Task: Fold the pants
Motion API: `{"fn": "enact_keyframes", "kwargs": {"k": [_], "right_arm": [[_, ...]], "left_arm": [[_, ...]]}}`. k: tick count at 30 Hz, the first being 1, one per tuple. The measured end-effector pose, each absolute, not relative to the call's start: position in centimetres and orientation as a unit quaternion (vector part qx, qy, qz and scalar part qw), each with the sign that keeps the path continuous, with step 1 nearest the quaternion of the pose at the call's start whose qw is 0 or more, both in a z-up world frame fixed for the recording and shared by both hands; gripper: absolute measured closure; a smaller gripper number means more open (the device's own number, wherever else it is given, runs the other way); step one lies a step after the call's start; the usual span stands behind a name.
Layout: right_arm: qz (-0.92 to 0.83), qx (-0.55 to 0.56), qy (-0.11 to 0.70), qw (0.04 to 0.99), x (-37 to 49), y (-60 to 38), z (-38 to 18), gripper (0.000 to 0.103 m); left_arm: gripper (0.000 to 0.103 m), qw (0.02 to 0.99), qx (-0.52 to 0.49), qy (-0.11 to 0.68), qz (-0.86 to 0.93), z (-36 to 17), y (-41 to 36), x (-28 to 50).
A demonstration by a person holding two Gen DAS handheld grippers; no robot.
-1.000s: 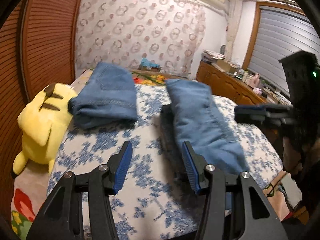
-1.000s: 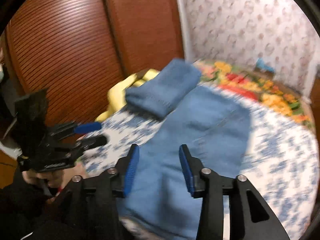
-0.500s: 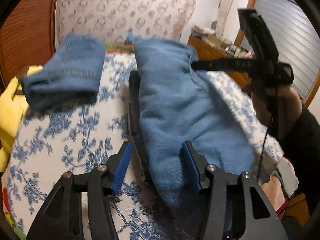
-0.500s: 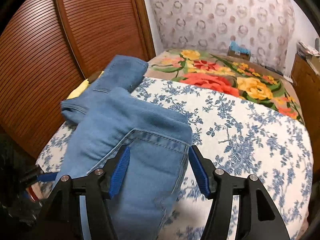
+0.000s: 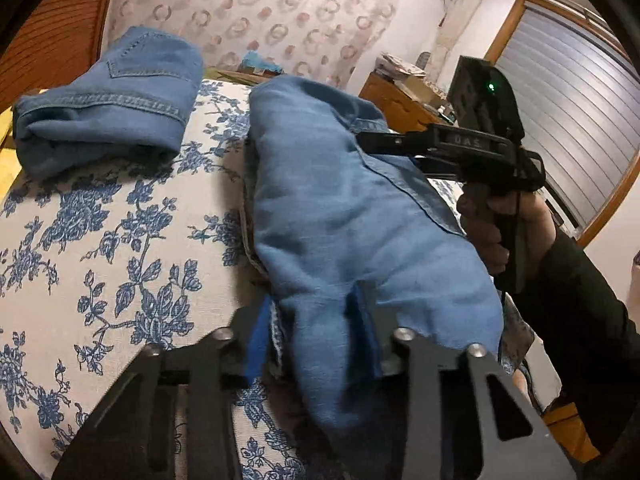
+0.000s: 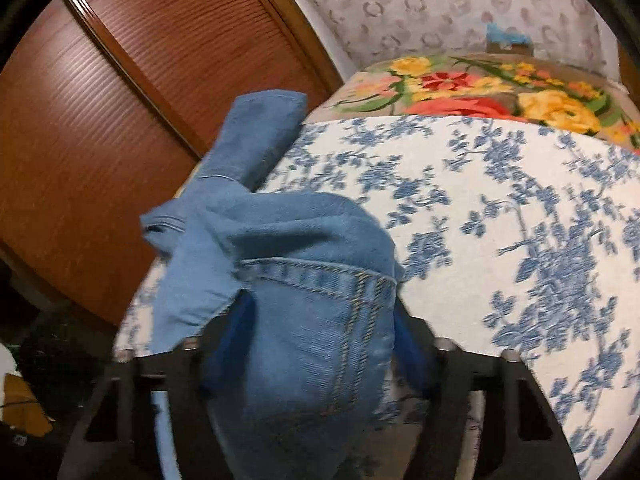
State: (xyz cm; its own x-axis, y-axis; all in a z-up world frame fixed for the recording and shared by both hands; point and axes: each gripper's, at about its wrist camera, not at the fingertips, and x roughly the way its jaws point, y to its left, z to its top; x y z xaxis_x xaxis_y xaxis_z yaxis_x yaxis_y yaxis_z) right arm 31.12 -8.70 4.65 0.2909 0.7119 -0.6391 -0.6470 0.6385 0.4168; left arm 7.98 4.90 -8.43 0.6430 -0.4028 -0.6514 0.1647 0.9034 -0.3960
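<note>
I see a bed (image 5: 120, 240) under a white cover with blue flowers; a blanket with red and yellow flowers (image 6: 480, 88) lies at its far end. A curtain patterned with rings (image 5: 260, 12) hangs behind it. Ribbed brown wooden doors (image 6: 120, 100) stand on one side. Opposite, I note a wooden cabinet (image 5: 394, 100) with clutter on top and a wood-framed window with a closed grey shutter (image 5: 580, 112).
</note>
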Motion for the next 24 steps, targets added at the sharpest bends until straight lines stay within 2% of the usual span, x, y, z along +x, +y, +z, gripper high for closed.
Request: {"fn": "enact_keyframes", "kwargs": {"k": [1,2,5,11,20,24], "right_arm": [[0.428,0.037,0.416,0.802,31.0,-8.5,4.8,0.057],[0.431,0.034,0.413,0.802,30.7,-8.4,5.0,0.071],[0.43,0.018,0.383,0.817,29.4,-8.0,6.7,0.08],[0.431,-0.016,0.309,0.848,25.4,-6.3,11.8,0.082],[0.482,-0.043,0.228,0.845,22.3,-2.5,20.0,0.082],[0.507,-0.06,0.205,0.835,21.6,0.9,22.0,0.082]], "left_arm": [[0.089,0.895,-0.154,0.388,-0.158,-8.3,5.0,7.9],[0.092,0.894,-0.162,0.385,-0.161,-8.1,5.3,8.0],[0.094,0.898,-0.16,0.374,-0.169,-7.8,5.6,7.8],[0.095,0.91,-0.182,0.329,-0.172,-5.4,7.5,6.4],[0.095,0.941,-0.179,0.247,-0.147,0.3,11.7,4.4],[0.095,0.95,-0.182,0.222,-0.121,1.7,15.1,3.3]]}}
